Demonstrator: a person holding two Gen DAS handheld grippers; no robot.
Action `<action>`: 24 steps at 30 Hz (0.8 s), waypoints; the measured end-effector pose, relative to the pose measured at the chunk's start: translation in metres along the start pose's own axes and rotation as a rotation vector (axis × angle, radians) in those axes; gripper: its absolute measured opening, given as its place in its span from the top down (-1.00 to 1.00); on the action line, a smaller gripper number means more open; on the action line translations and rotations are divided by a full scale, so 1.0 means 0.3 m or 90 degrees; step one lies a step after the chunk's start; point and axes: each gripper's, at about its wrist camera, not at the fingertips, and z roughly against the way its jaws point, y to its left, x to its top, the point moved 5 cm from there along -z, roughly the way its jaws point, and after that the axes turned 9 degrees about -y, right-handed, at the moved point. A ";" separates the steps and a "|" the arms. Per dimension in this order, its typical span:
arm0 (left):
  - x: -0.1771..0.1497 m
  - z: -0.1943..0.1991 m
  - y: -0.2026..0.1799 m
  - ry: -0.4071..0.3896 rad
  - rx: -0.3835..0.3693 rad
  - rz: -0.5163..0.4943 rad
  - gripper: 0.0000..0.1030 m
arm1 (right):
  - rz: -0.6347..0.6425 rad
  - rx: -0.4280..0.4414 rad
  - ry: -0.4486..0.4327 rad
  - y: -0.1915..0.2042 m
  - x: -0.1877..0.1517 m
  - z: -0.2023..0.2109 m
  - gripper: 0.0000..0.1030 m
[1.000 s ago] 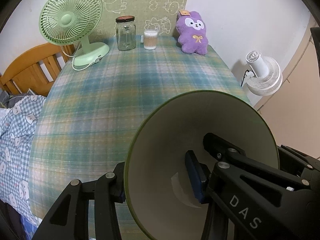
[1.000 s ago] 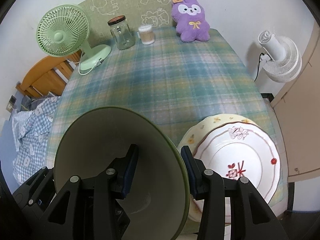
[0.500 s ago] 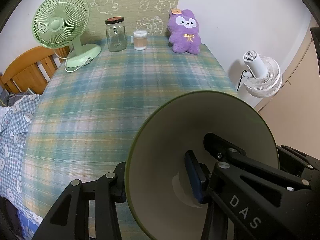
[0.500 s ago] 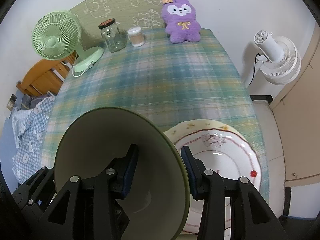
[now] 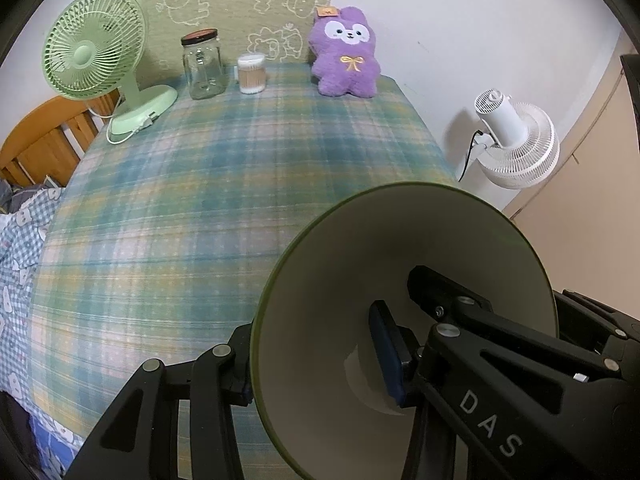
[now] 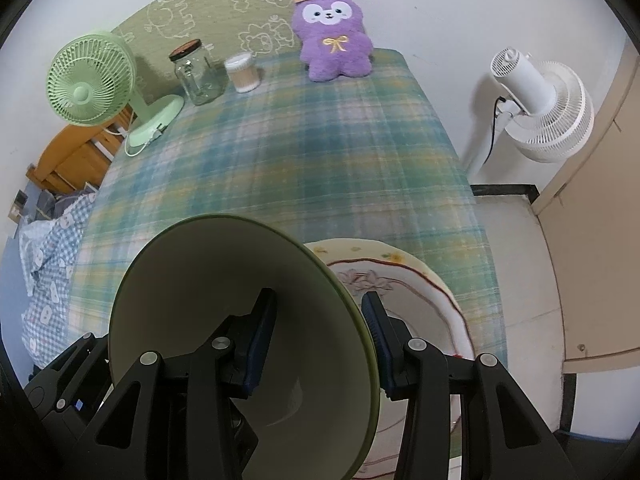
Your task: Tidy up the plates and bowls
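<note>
Green-rimmed bowl (image 6: pixel 224 300) hangs tilted above the plaid desk (image 5: pixel 240 168), mouth facing the cameras, left gripper (image 5: pixel 316 364) and right gripper (image 6: pixel 320 340) each pinching its rim; plates (image 6: pixel 420 292) lie beside.

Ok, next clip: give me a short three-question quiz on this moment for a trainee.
1. True or false: both grippers clamp the rim of the same green bowl.
2. Multiple choice: what lies on the table directly under the bowl's right side in the right wrist view? A) a glass jar B) stacked plates C) a spoon
3. Fill in: the purple plush toy stands at the table's ___ edge, against the wall.

Key
1. True: the left gripper pinches the left rim, the right gripper the right rim.
2. B, the stacked plates.
3. Far.
</note>
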 end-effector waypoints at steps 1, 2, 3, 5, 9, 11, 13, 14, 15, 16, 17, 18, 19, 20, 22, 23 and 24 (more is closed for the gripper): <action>-0.002 -0.004 -0.009 0.002 0.000 0.001 0.08 | 0.000 -0.001 0.002 -0.011 -0.001 -0.002 0.08; -0.006 -0.009 -0.020 0.004 -0.001 0.002 0.08 | 0.000 -0.001 0.004 -0.020 -0.003 -0.004 0.08; -0.007 -0.013 -0.027 0.005 -0.001 0.003 0.08 | 0.001 -0.002 0.006 -0.031 -0.004 -0.006 0.08; -0.015 -0.022 -0.045 0.010 -0.001 0.005 0.08 | 0.001 -0.003 0.009 -0.049 -0.009 -0.009 0.08; -0.029 -0.036 -0.076 0.017 0.000 0.009 0.09 | 0.002 -0.005 0.017 -0.083 -0.022 -0.020 0.08; -0.037 -0.044 -0.087 0.020 0.001 0.011 0.09 | 0.003 -0.005 0.021 -0.095 -0.028 -0.026 0.08; -0.047 -0.053 -0.098 0.026 0.001 0.014 0.09 | 0.005 -0.005 0.026 -0.109 -0.035 -0.034 0.08; -0.050 -0.057 -0.101 0.028 0.001 0.015 0.10 | 0.005 -0.006 0.029 -0.114 -0.039 -0.037 0.08; -0.054 -0.063 -0.107 0.031 0.002 0.017 0.10 | 0.005 -0.006 0.032 -0.120 -0.043 -0.042 0.08; -0.057 -0.065 -0.110 0.031 0.003 0.017 0.10 | 0.005 -0.005 0.034 -0.125 -0.046 -0.046 0.08; -0.056 -0.064 -0.113 0.026 0.008 0.016 0.10 | 0.004 -0.002 0.032 -0.129 -0.045 -0.047 0.08; -0.054 -0.063 -0.114 0.022 0.010 0.017 0.10 | 0.003 0.000 0.030 -0.130 -0.045 -0.046 0.08; -0.053 -0.066 -0.114 0.021 0.013 0.019 0.10 | 0.002 0.001 0.028 -0.132 -0.043 -0.050 0.08; -0.054 -0.069 -0.115 0.022 0.015 0.021 0.10 | 0.001 0.003 0.030 -0.134 -0.043 -0.053 0.08; -0.055 -0.071 -0.115 0.021 0.017 0.021 0.10 | 0.002 0.005 0.029 -0.134 -0.042 -0.056 0.08; -0.055 -0.074 -0.112 0.021 0.017 0.022 0.10 | 0.003 0.006 0.029 -0.133 -0.041 -0.058 0.08; -0.054 -0.075 -0.111 0.020 0.018 0.022 0.10 | 0.004 0.007 0.029 -0.133 -0.039 -0.060 0.08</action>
